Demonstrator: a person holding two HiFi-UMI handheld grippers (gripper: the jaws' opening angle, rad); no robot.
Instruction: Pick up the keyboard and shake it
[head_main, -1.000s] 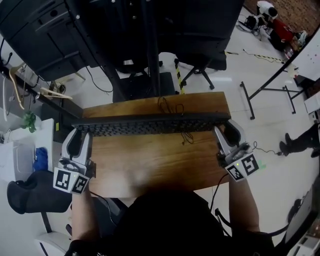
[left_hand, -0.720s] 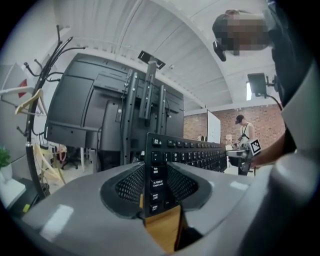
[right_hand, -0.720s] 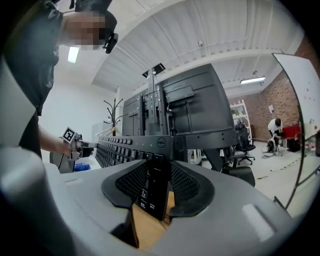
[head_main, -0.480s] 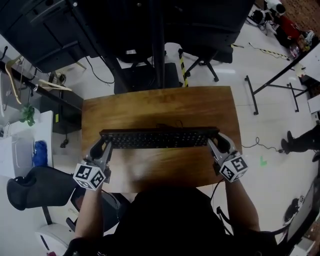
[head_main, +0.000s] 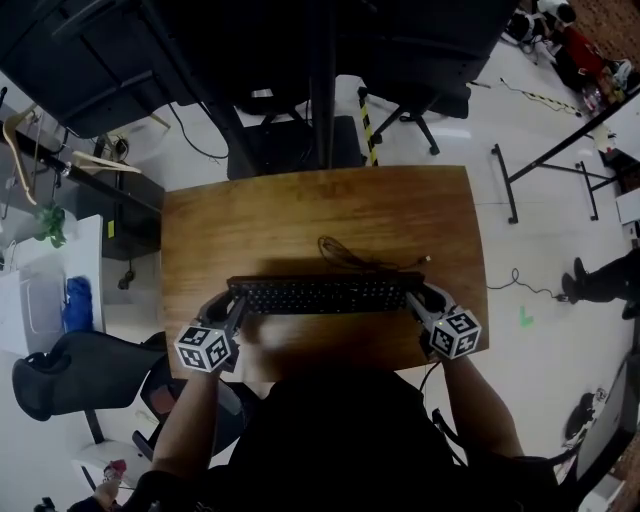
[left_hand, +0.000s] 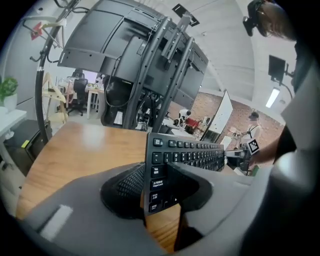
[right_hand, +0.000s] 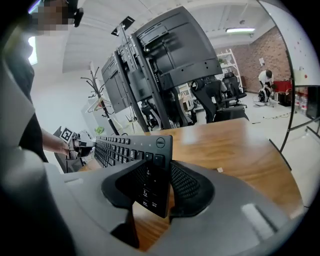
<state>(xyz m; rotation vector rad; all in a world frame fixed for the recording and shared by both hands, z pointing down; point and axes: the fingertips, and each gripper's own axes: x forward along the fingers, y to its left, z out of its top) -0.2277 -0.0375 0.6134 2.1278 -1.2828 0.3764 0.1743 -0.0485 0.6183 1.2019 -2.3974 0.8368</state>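
Keyboard: the long black keyboard (head_main: 325, 295) is held in the air, low over the front edge of the brown wooden table (head_main: 300, 215). It is tipped up, so its keys face the person.
Left gripper: the grey left gripper (head_main: 232, 303) pinches the left end of the keyboard. Its jaws are closed tight on that end.
Right gripper: the grey right gripper (head_main: 418, 300) pinches the right end the same way. Its jaws are a bit wider apart, but they press on the keyboard too.
Cable: a thin black cable (head_main: 350, 258) lies in loops on the table, just behind the keyboard.
What changed: a moment ago the keyboard looked big and close to the head camera, out over the middle of the table. Now it looks small, lower down, and closer to the person.
What it means: I think the pick-up is done and the shaking is going on. This looks like the down part of a shake. Both ends look firmly held, so the keyboard should not slip.
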